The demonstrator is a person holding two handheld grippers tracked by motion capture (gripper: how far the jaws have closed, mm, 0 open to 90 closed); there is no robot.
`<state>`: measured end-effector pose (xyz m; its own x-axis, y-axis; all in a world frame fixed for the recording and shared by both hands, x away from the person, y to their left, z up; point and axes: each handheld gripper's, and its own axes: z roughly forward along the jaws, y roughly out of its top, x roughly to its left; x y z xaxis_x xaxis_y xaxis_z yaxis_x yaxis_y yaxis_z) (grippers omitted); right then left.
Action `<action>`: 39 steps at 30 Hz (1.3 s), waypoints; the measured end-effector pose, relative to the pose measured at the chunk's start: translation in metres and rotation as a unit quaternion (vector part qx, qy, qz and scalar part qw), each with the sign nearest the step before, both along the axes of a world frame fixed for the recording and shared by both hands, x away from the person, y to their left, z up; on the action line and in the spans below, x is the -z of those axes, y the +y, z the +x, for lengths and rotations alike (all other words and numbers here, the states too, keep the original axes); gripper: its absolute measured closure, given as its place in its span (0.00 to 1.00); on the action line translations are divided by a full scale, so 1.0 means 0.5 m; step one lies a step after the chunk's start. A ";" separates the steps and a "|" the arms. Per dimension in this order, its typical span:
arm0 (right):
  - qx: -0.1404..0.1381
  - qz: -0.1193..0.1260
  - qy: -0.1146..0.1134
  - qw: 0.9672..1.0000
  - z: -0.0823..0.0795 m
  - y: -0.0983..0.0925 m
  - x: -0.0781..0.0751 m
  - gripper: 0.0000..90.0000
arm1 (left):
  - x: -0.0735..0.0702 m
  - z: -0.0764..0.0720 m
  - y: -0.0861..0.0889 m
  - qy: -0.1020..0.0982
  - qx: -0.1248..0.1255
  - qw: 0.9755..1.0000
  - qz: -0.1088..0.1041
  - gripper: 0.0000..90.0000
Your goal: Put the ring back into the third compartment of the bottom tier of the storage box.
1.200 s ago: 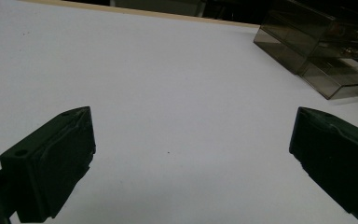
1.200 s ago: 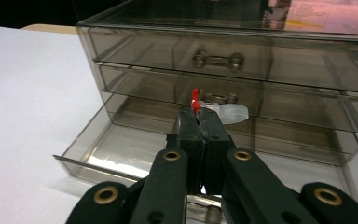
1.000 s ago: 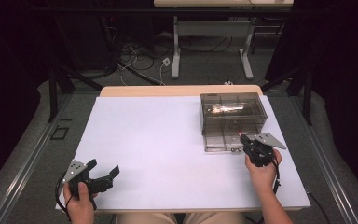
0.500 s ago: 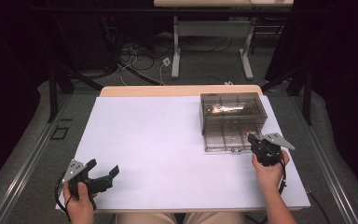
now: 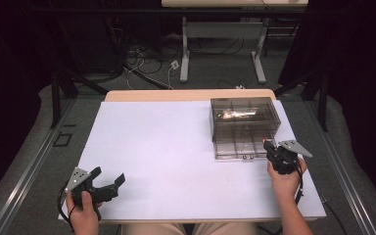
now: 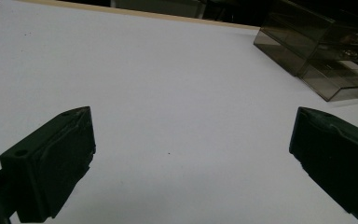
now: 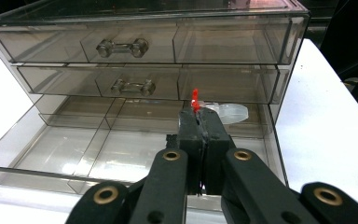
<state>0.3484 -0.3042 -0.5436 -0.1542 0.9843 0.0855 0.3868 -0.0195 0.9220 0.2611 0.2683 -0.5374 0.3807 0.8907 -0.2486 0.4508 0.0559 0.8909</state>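
**Small red-tipped piece pinched over the open bottom drawer**

Right of centre in the high view, a smoke-tinted clear plastic drawer chest (image 5: pixel 244 126) stands on the white table (image 5: pixel 166 147), its front toward the person. Seen through the right gripper view, it has three tiers: the upper two drawers are pushed in, each with a moulded clear dumbbell-shaped handle (image 7: pixel 123 47), and the bottom drawer (image 7: pixel 65 156) is pulled out, showing shallow divided compartments that look empty.

The right tool (image 7: pixel 199 122) has its jaws pressed together with no gap visible, and a tiny red tip (image 7: pixel 195 99) pokes up from between them. Just behind it lies a small clear rounded piece (image 7: pixel 230 112); I cannot tell whether it belongs to the red item or sits loose in the drawer. Whatever is held is small and probably very light, so a fingertip pinch suits it; it could easily slip or flick away on release.

The chest is hard, glossy and thin-walled. I judge it light enough to slide on the smooth table if a drawer is pushed or pulled one-handed, so bracing the body would help. The handles are the natural hold; they are slick and narrow, so the jaws should close squarely across the bar.

Lower left in the high view, the left tool (image 5: pixel 108 184) rests at the table's near edge, jaws spread wide and holding nothing, well apart from the chest.
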 end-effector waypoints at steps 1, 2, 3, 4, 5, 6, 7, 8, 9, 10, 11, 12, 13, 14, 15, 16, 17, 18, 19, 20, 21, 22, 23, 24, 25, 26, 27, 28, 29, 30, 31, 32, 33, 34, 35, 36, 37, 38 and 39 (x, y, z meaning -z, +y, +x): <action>0.000 0.000 0.000 1.000 0.000 0.000 0.000 0.99 | 0.000 0.000 0.000 0.000 0.000 1.000 0.000 0.01; 0.000 -0.002 -0.002 1.000 0.001 -0.001 0.002 0.99 | 0.000 0.000 0.000 0.000 0.000 1.000 0.000 0.01; 0.000 -0.002 -0.002 1.000 0.001 -0.001 0.002 0.99 | 0.000 0.000 0.000 0.000 0.000 1.000 0.000 0.01; 0.001 -0.003 -0.001 1.000 0.002 -0.001 0.004 0.99 | 0.000 0.000 0.000 0.000 0.000 1.000 0.000 0.01; 0.001 -0.003 -0.001 1.000 0.002 -0.001 0.004 0.99 | 0.000 0.000 0.000 0.000 0.000 1.000 0.000 0.01; 0.001 -0.001 0.005 1.000 0.001 -0.001 0.005 0.99 | 0.000 0.000 0.000 0.001 0.000 1.000 0.000 0.01; 0.001 -0.005 0.002 1.000 0.002 -0.002 0.007 0.99 | 0.000 0.000 0.001 0.001 0.001 1.000 0.002 0.01; -0.002 -0.011 0.006 1.000 0.003 -0.003 0.010 0.99 | 0.000 0.000 0.000 0.000 0.000 1.000 0.000 0.01; -0.002 -0.011 0.006 1.000 0.003 -0.003 0.010 0.99 | 0.000 0.000 0.000 0.001 0.000 1.000 0.000 0.01; 0.001 -0.009 0.006 1.000 0.003 -0.003 0.012 0.99 | 0.000 0.000 0.000 0.000 -0.001 1.000 0.000 0.01; 0.000 -0.011 0.009 1.000 0.003 -0.003 0.012 0.99 | 0.000 0.000 0.000 0.001 0.000 1.000 0.000 0.01; 0.001 -0.011 0.010 1.000 0.003 -0.003 0.013 0.99 | 0.000 0.000 0.000 0.000 0.000 1.000 0.000 0.01; 0.002 -0.008 0.010 1.000 0.004 -0.002 0.015 0.99 | 0.000 0.000 0.000 0.000 0.000 1.000 0.000 0.01; 0.001 -0.010 0.009 1.000 0.004 -0.002 0.016 0.99 | 0.000 0.000 0.000 0.000 0.000 1.000 0.000 0.01; 0.002 -0.008 0.010 1.000 0.004 -0.002 0.017 0.99 | 0.000 0.000 0.000 0.000 0.000 1.000 0.000 0.01; 0.004 -0.010 0.012 1.000 0.004 -0.002 0.017 0.99 | 0.000 0.000 0.000 0.000 0.000 1.000 0.000 0.01; 0.001 -0.012 0.023 1.000 0.003 -0.004 0.016 0.99 | 0.000 0.000 0.000 0.001 0.000 1.000 0.000 0.01; 0.004 -0.011 0.009 1.000 0.006 -0.004 0.020 0.99 | 0.000 0.000 0.000 0.001 0.000 1.000 0.000 0.01; 0.002 -0.011 0.011 1.000 0.007 -0.005 0.021 0.99 | 0.000 0.000 0.000 0.001 0.000 1.000 0.000 0.01; 0.002 -0.011 0.011 1.000 0.007 -0.005 0.021 0.99 | 0.000 0.000 0.000 0.001 0.000 1.000 0.000 0.01; 0.002 -0.011 0.013 1.000 0.007 -0.006 0.021 0.99 | 0.000 0.000 0.000 0.001 0.000 1.000 0.000 0.01; 0.004 -0.012 0.012 1.000 0.008 -0.007 0.023 0.99 | 0.000 0.000 0.000 0.001 0.001 1.000 0.001 0.01; 0.004 -0.012 0.012 1.000 0.008 -0.007 0.023 0.99 | 0.000 0.000 0.000 0.001 0.001 1.000 0.001 0.01; 0.005 -0.009 0.013 1.000 0.009 -0.007 0.025 0.99 | 0.000 0.000 0.001 0.001 0.003 1.000 0.003 0.01; 0.005 -0.009 0.013 1.000 0.009 -0.007 0.025 0.99 | 0.000 0.000 0.001 0.001 0.003 1.000 0.003 0.01; 0.004 -0.009 0.014 1.000 0.009 -0.008 0.026 0.99 | 0.000 0.000 0.001 0.001 0.002 1.000 0.003 0.01; 0.004 -0.012 0.016 1.000 0.009 -0.009 0.027 0.99 | 0.000 0.000 0.000 0.000 0.001 1.000 0.000 0.01; 0.007 -0.012 0.011 1.000 0.011 -0.009 0.029 0.99 | 0.000 0.000 0.000 0.000 0.001 1.000 0.000 0.01; 0.007 -0.012 0.011 1.000 0.011 -0.009 0.029 0.99 | 0.000 0.000 0.001 0.001 0.001 1.000 0.000 0.01; 0.005 -0.012 0.015 1.000 0.011 -0.009 0.030 0.99 | 0.000 0.000 0.000 0.001 0.000 1.000 0.000 0.01; 0.005 -0.012 0.015 1.000 0.011 -0.009 0.030 0.99 | 0.000 0.000 0.000 0.001 0.000 1.000 0.000 0.01; 0.005 -0.013 0.017 1.000 0.011 -0.010 0.030 0.99 | 0.000 0.000 0.000 0.001 0.001 1.000 0.001 0.01; 0.005 -0.013 0.017 1.000 0.011 -0.010 0.030 0.99 | 0.000 0.000 0.000 0.001 0.001 1.000 0.000 0.01; 0.008 -0.013 0.018 1.000 0.013 -0.010 0.032 0.99 | 0.000 0.000 0.000 0.001 0.001 1.000 0.000 0.01; 0.008 -0.013 0.018 1.000 0.013 -0.010 0.032 0.99 | 0.000 0.000 0.000 0.001 0.001 1.000 0.001 0.01; 0.005 -0.014 0.020 1.000 0.014 -0.010 0.034 0.99 | 0.000 0.000 0.000 0.001 0.001 1.000 0.001 0.01; 0.005 -0.014 0.020 1.000 0.014 -0.010 0.034 0.99 | 0.000 0.000 0.000 0.001 0.001 1.000 0.001 0.01; 0.008 -0.014 0.017 1.000 0.014 -0.010 0.035 0.99 | 0.000 0.000 0.000 0.001 0.001 1.000 0.001 0.01; 0.007 -0.016 0.021 1.000 0.014 -0.010 0.035 0.99 | 0.000 0.000 0.000 0.001 0.001 1.000 0.001 0.01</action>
<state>0.3553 -0.3093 -0.5614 -0.1378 0.9886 0.0607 0.4249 0.0036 0.9052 0.2613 0.2684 -0.5376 0.3821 0.8902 -0.2481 0.4525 0.0539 0.8902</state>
